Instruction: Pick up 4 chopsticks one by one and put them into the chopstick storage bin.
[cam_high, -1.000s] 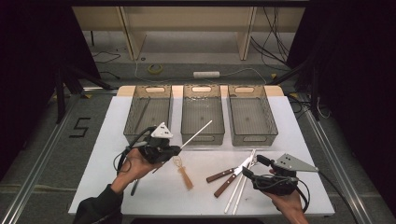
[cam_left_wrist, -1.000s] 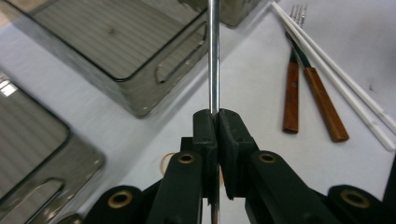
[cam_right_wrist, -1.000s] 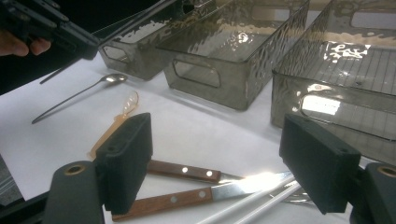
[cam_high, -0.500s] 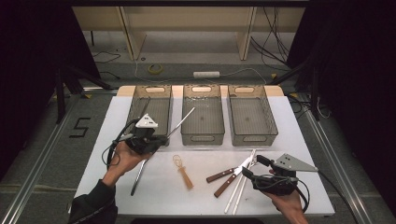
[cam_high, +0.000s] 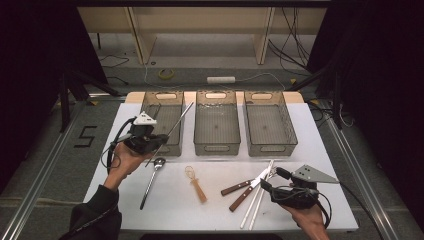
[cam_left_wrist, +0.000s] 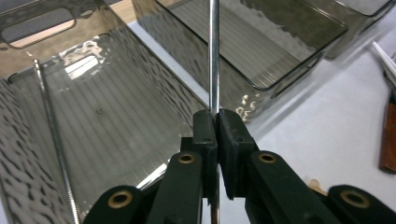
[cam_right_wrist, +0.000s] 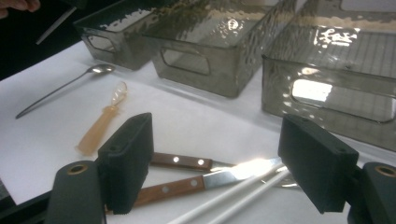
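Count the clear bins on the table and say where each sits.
3, side by side along the far edge: left bin under the left gripper, middle bin, right bin.

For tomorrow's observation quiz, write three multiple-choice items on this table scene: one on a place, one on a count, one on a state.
1. Where is the metal rod held by the left gripper?
A. over the left bin
B. flat on the table
C. inside the right bin

2. How many bins stand in the row?
A. two
B. three
C. five

3. How are the right gripper's jaws?
A. shut on a knife
B. shut on a spoon
C. open, holding nothing

Answers:
1 A: in the high view the rod slants above the left bin.
2 B: left, middle and right.
3 C: the right gripper view shows its jaws wide apart above the knives.
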